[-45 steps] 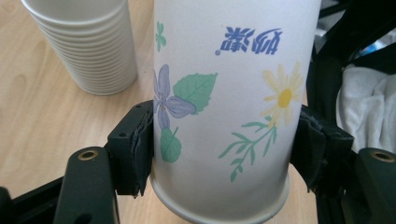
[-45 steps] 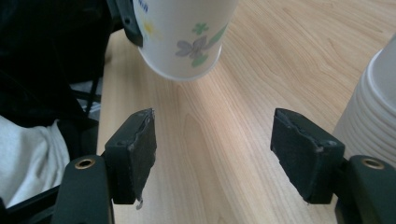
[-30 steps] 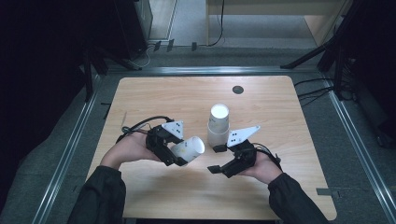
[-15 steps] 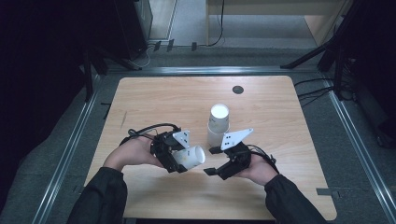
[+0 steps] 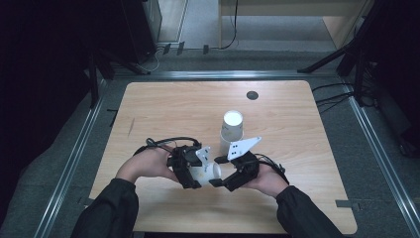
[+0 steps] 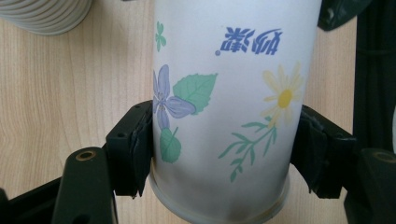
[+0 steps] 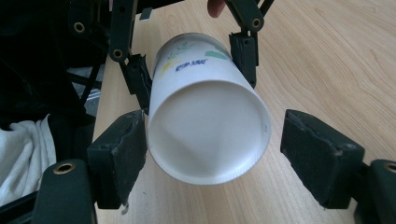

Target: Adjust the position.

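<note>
Left claw (image 5: 197,174) clamped, right claw (image 5: 224,181) agape.

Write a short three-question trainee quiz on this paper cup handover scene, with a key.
1. True or false: the left gripper is clamped on the flowered paper cup.
2. The right gripper has its jaws: A) pressed on the cup's base, B) apart on either side of the base, C) on the table.
3. What stands on the table beyond the grippers?

Key: 1 true; 2 B; 3 an upside-down stack of cups.
</note>
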`<state>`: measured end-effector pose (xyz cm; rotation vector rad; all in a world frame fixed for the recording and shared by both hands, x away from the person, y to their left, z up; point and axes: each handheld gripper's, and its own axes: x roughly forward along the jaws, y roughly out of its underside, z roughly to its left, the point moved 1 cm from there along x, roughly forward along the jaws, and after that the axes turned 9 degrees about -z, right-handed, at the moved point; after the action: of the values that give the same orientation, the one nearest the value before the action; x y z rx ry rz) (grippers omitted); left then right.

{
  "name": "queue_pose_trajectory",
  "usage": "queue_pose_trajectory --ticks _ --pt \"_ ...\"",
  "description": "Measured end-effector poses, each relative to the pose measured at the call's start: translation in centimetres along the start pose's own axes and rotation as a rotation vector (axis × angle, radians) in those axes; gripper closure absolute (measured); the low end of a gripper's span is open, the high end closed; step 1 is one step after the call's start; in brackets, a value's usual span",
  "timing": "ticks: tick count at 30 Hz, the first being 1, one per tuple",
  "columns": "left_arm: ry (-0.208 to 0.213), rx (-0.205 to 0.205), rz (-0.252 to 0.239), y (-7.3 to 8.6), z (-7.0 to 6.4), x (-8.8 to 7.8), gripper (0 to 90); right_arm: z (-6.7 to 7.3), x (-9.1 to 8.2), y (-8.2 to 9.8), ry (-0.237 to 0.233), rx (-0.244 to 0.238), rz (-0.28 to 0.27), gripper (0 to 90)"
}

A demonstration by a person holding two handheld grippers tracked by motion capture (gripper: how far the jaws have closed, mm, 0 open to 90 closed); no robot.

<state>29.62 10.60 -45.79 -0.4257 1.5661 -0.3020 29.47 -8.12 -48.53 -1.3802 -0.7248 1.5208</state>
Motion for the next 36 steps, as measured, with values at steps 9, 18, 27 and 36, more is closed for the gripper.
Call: queue_pose_trajectory --ticks 9,18,27,36 --pt "-0.008 0.029 0.011 -0.7 -0.3 0.2 29.6 0.1 0.8 -0.1 -0.025 -0.002 0.003 26.8" --pt "-0.004 0.021 0.005 -0.9 -0.4 0.0 29.7 0.3 0.8 -0.2 -0.044 -0.027 0.01 33.4" --pt "-0.007 -0.007 -0.04 -0.6 0.0 -0.3 25.6 0.4 0.5 -0.6 -0.03 -0.047 0.008 34.5" --pt "-0.031 -0.083 -0.145 0.8 0.8 -0.7 9.9 0.0 -0.8 -1.0 -0.006 -0.046 -0.025 34.4"
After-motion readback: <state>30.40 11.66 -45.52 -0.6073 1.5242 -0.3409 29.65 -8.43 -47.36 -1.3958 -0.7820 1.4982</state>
